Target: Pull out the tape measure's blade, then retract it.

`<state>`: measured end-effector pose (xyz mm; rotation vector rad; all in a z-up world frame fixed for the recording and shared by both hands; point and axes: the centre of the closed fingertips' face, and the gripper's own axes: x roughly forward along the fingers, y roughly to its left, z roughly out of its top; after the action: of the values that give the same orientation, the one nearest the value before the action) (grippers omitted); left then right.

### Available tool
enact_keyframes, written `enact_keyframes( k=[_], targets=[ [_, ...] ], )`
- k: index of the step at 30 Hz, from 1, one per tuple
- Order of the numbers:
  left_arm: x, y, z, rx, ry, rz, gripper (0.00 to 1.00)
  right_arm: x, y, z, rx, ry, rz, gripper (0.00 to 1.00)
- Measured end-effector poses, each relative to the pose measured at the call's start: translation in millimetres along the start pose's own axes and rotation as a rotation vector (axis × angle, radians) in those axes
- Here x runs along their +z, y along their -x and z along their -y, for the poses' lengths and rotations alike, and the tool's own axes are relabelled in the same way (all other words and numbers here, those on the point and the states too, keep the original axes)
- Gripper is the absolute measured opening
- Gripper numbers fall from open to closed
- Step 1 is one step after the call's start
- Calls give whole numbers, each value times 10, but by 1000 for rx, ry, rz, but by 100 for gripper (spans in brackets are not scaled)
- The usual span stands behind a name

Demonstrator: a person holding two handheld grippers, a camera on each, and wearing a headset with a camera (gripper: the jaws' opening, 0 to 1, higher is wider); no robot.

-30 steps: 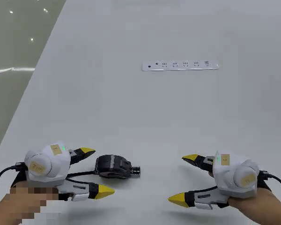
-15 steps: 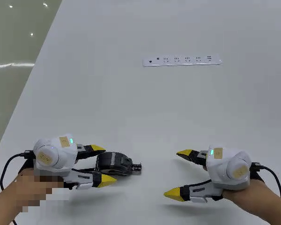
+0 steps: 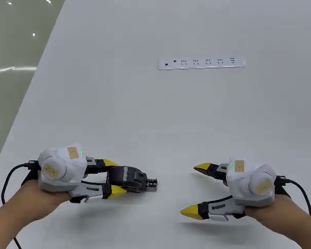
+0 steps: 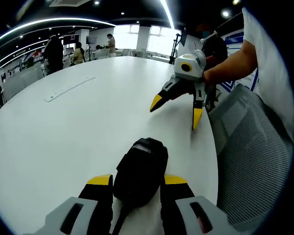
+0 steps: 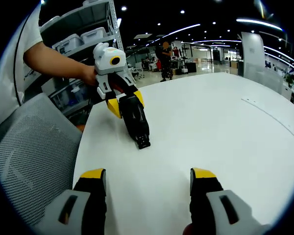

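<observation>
Tape held, blade not yet drawn; both steps outstanding.
Head view: left tongs [image 3: 114,176] closed on the tape [image 3: 127,179], which lies on the worktop [image 3: 145,114] near the person; hook [image 3: 152,182] sits at the case mouth, facing the right tongs [image 3: 195,189], which stand apart and hold nothing; bare worktop between them, strip [image 3: 201,63] well apart beyond; the worktop's left edge runs close by the left tongs. Left gripper view: jaws press the tape [image 4: 141,169] on both sides; the right tongs [image 4: 176,110] wait ahead, the worktop edge and a mesh chair [image 4: 250,156] just beside them. Right gripper view: jaws wide, clear run to the hook [image 5: 143,143]; judged next: grip the hook and pull along the open worktop.
</observation>
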<state>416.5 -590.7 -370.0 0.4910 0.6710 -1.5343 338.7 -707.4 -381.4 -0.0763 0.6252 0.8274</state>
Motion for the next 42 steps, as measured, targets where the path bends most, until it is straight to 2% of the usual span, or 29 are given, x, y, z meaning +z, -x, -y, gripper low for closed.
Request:
enact_keyframes(
  k=[7, 16, 24, 29, 42],
  targets=[
    [-13, -7, -2, -14, -16, -15, 34, 16, -23, 7, 3, 0, 2, 69],
    [-30, -10, -1, -30, -65, -53, 33, 50, -116, 4, 13, 32, 0, 67],
    [-29, -16, -2, -36, -86, -70, 32, 128, -276, -11, 42, 86, 15, 58],
    [-28, -20, -7, -39, -87, -74, 32, 160, -369, -3, 52, 96, 22, 57],
    [-33, -20, -10, -40, -89, -82, 32, 258, -617, -57, 90, 157, 51, 41]
  ],
)
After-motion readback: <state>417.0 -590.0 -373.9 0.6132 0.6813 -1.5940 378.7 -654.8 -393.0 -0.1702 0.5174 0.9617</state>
